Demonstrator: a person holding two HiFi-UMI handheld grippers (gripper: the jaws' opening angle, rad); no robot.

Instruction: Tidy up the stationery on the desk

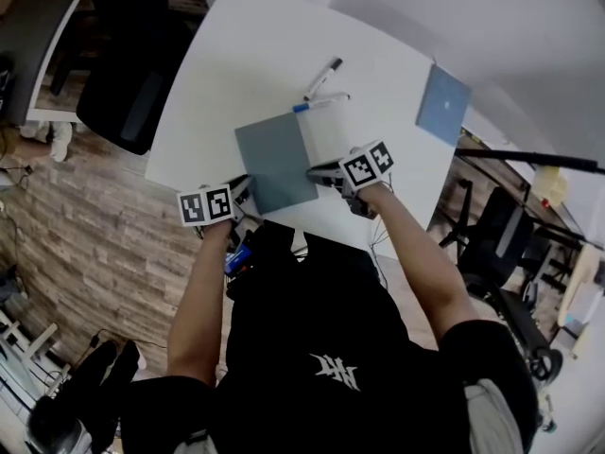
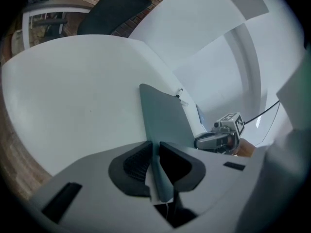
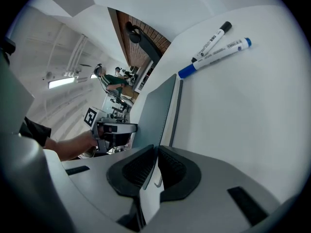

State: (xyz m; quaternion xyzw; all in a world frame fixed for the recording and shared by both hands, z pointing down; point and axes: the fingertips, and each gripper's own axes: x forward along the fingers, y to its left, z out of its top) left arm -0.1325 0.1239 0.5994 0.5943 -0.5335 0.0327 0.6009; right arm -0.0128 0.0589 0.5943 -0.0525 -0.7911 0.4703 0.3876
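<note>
Notebook is mid-frame, near the desk's lower edge. I have the left gripper clamped on its lower-left corner, the right gripper on its right edge. Markers lie above.

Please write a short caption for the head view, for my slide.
Left gripper and right gripper grip a grey notebook at a white desk, near two markers.

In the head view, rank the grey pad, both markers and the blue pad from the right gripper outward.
1. Grey pad, gripped by the right gripper.
2. Blue-capped marker, just beyond.
3. Black-capped marker, behind that.
4. Blue pad, far right.
</note>
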